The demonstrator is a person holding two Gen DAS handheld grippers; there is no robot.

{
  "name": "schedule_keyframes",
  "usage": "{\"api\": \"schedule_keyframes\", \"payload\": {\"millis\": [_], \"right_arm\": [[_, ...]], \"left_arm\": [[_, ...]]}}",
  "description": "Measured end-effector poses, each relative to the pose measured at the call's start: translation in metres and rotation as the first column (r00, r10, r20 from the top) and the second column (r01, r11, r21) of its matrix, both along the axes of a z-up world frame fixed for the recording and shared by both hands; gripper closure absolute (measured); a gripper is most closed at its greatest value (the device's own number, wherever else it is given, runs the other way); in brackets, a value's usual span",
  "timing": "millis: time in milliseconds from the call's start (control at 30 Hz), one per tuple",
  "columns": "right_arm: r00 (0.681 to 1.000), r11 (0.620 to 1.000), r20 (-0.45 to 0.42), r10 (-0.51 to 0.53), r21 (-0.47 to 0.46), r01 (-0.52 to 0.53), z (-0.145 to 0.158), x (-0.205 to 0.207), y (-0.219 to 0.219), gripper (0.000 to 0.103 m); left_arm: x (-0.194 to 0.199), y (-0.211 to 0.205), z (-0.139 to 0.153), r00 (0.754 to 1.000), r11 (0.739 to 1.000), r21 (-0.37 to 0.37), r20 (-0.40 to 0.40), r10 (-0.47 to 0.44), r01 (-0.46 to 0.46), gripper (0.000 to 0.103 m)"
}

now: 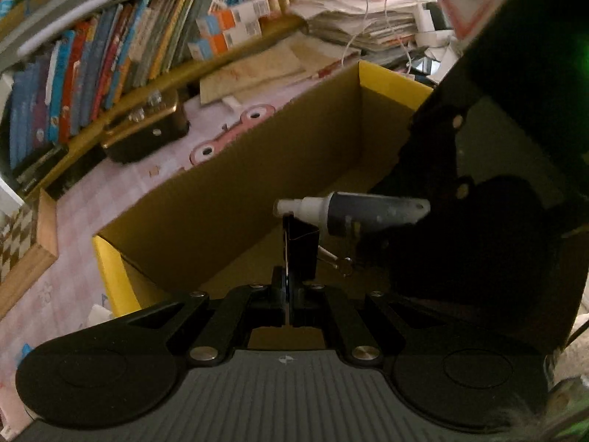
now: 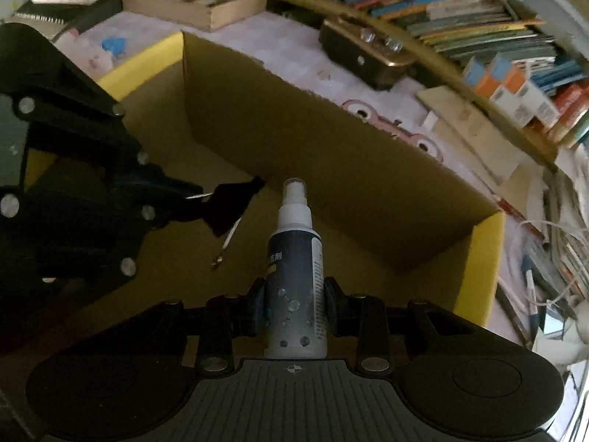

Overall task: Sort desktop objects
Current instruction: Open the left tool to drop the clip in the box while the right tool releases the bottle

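An open cardboard box with yellow outer walls lies on the desk; it also shows in the right wrist view. My left gripper is shut on a black binder clip and holds it over the box. My right gripper is shut on a dark spray bottle with a white nozzle, also over the box. In the left wrist view the spray bottle points left, just beyond the clip. In the right wrist view the left gripper holds the clip left of the nozzle.
A shelf of books runs behind the desk. A dark brass-edged case and brown envelopes lie on the pink tablecloth behind the box. A stack of papers with a white cable stands further right. A checkered board box lies far left.
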State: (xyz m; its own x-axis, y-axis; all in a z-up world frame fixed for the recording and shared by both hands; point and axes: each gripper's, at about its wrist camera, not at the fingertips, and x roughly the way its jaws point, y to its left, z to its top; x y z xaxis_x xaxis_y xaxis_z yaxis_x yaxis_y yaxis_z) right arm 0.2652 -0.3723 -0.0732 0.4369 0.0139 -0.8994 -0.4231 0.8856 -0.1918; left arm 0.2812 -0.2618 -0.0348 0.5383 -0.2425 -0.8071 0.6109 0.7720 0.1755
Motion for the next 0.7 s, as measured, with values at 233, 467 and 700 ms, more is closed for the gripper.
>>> {"api": "schedule_keyframes", "payload": {"millis": [233, 467, 700], "right_arm": [[0.997, 1.0, -0.072, -0.025, -0.009, 0.025, -0.012, 0.009, -0.003, 0.071], [1.0, 0.999, -0.025, -0.012, -0.03, 0.012, -0.008, 0.006, 0.001, 0.059], [0.993, 0.996, 0.1, -0.058, 0.075, 0.051, 0.025, -0.013, -0.01, 0.048]], "left_arm": [[0.007, -0.001, -0.005, 0.999, 0.999, 0.022, -0.032, 0.03, -0.029, 0.1], [0.004, 0.004, 0.005, 0.997, 0.997, -0.007, 0.035, 0.072, -0.072, 0.049], [-0.019, 0.024, 0.036, 0.985, 0.983, -0.135, 0.105, 0.136, -0.121, 0.035]]}}
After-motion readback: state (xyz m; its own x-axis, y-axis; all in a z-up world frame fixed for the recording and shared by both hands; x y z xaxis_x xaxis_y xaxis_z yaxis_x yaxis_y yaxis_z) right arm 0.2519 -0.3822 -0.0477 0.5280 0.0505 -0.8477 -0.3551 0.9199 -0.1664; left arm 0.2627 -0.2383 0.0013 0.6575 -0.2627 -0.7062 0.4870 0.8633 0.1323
